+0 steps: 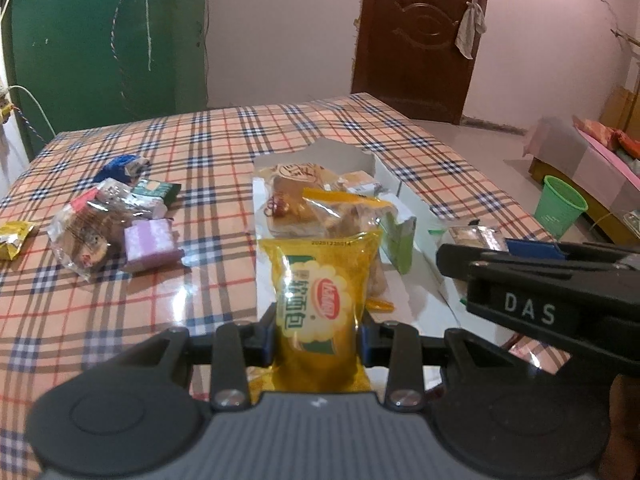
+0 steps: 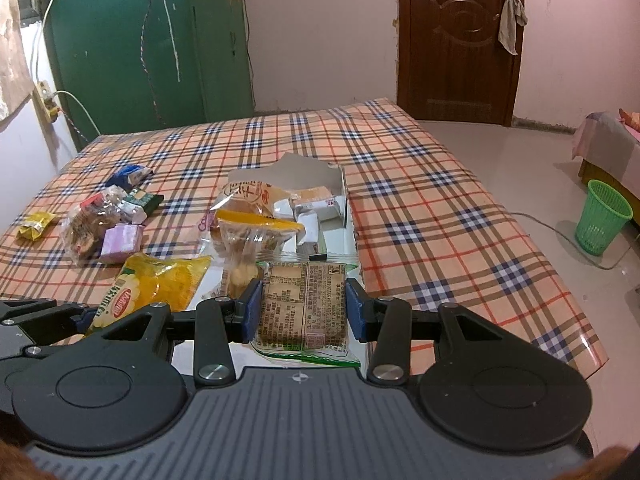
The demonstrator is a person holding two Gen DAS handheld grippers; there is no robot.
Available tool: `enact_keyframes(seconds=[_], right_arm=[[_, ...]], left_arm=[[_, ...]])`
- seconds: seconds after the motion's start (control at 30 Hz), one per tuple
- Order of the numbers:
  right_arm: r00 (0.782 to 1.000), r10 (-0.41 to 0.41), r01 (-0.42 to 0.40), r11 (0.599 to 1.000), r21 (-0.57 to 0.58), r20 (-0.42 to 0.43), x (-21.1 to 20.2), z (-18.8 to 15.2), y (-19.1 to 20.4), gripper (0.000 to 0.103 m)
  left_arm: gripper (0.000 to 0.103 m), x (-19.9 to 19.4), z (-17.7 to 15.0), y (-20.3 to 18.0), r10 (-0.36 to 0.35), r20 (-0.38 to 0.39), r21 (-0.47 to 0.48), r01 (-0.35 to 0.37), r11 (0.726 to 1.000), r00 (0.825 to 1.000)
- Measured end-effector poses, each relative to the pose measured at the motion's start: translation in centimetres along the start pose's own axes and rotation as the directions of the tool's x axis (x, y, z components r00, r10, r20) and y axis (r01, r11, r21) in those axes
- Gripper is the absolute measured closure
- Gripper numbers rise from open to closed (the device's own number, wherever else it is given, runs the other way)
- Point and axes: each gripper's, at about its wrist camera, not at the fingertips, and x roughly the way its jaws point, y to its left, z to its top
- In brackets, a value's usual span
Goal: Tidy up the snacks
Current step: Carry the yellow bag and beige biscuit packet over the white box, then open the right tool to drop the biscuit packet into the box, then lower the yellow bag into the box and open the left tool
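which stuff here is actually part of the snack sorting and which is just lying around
Part of the job:
yellow bread packet in the left gripper
green-edged biscuit pack in the right gripper
white box of snacks
loose snack pile

Just lying about:
green bin
rag on door

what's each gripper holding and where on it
Left hand-held gripper pinches the yellow bread packet across its lower middle; right hand-held gripper clamps the biscuit pack by its sides.
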Motion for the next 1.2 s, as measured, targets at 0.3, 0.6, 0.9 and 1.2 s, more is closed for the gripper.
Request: enact_keyframes(seconds=[0.3, 0.6, 0.9, 1.2], right_arm=[[1.0, -0.005, 0.005, 1.0, 0.001, -0.011, 0.8, -0.1, 0.2, 0.049], [1.0, -0.029, 0.029, 1.0, 0.007, -0.008, 1.2, -0.1, 0.0, 0.049], [0.998, -0.064, 0.064, 0.998, 0.018, 0.019, 0.8, 0.1, -0.2, 0.035], [0.998, -0.042, 0.041, 0.999, 0.01, 0.036, 0.5, 0.8, 0.7, 0.019]], left_arm=[[0.068, 0.5, -0.2, -0.7, -0.027, -0.013, 0.022, 0.027, 0.999, 1.0], [0.068, 1.0, -0.2, -1.2, -0.085, -0.023, 0.041, 0.086, 0.995, 0.996], [0.044, 0.4, 0.1, -1.4, -0.113, 0.007, 0.055, 0.112, 0.992, 0.994], [0.028, -0.4, 1.0, 1.0, 0.039, 0.013, 0.017, -0.039, 0.999, 0.999]])
